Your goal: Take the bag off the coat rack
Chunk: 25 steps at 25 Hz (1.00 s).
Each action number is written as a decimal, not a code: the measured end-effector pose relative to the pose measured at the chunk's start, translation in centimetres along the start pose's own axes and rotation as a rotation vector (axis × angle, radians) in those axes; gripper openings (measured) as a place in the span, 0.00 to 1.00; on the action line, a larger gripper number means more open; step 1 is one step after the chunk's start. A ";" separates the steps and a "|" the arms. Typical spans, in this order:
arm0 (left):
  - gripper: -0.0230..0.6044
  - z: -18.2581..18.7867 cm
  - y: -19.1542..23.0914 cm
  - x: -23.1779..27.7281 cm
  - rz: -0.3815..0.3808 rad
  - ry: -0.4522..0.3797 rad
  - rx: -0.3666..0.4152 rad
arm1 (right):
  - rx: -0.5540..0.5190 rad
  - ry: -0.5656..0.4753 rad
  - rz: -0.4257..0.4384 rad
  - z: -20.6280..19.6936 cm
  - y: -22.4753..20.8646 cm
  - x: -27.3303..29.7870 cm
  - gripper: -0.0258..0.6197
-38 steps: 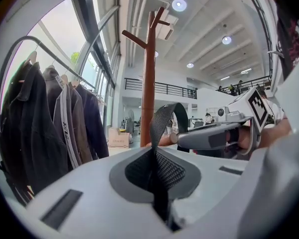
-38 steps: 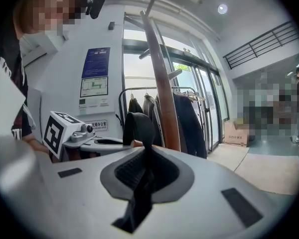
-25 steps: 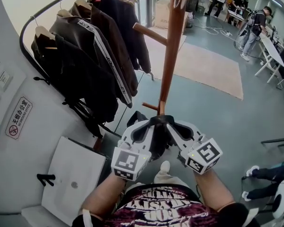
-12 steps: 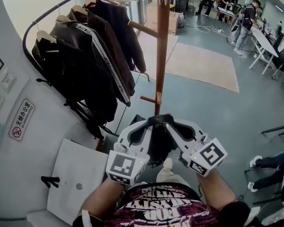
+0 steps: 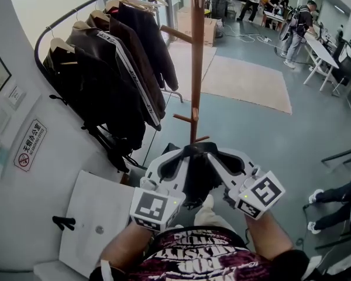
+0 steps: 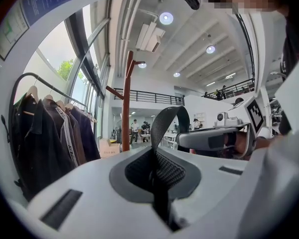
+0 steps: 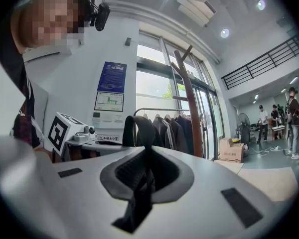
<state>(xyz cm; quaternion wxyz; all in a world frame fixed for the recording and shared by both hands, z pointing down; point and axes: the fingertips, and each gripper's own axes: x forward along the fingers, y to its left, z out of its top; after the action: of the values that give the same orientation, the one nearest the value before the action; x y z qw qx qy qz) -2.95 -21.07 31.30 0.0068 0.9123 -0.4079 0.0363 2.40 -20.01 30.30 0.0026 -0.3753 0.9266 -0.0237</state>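
Note:
The wooden coat rack (image 5: 196, 63) stands just beyond my hands, its lower pegs bare. A black bag (image 5: 196, 183) hangs between the two grippers, close to the person's body. Its strap (image 5: 198, 147) arches from one gripper to the other. My left gripper (image 5: 187, 152) is shut on one end of the strap (image 6: 162, 128). My right gripper (image 5: 210, 153) is shut on the other end (image 7: 137, 128). In the left gripper view the strap loops free in the air, with the rack's pole (image 6: 125, 103) well behind it. Both grippers point level.
A curved clothes rail with several dark jackets (image 5: 105, 75) runs along the white wall on the left. A white cabinet top (image 5: 96, 215) lies at lower left. Beyond the rack are a beige rug (image 5: 245, 81), a cardboard box (image 5: 207, 31) and people at tables (image 5: 298, 22).
Both grippers have drawn back from the coat rack and risen a little, carrying the strap and bag. The pole now stands farther off, its lower pegs clear of the grippers.

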 end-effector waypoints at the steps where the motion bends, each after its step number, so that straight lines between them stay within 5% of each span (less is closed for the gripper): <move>1: 0.05 0.1 -0.2 -0.3 -0.001 -0.002 0.002 | -0.001 -0.002 0.000 0.1 0.3 -0.2 0.09; 25: 0.05 0.4 -1.3 -3.4 -0.007 -0.003 0.009 | 0.002 -0.014 -0.008 0.4 3.4 -1.7 0.09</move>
<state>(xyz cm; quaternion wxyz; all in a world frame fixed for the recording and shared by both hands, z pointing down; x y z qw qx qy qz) -4.15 -17.70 30.70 0.0022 0.9137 -0.4046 0.0369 1.24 -16.39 29.73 0.0094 -0.3791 0.9250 -0.0223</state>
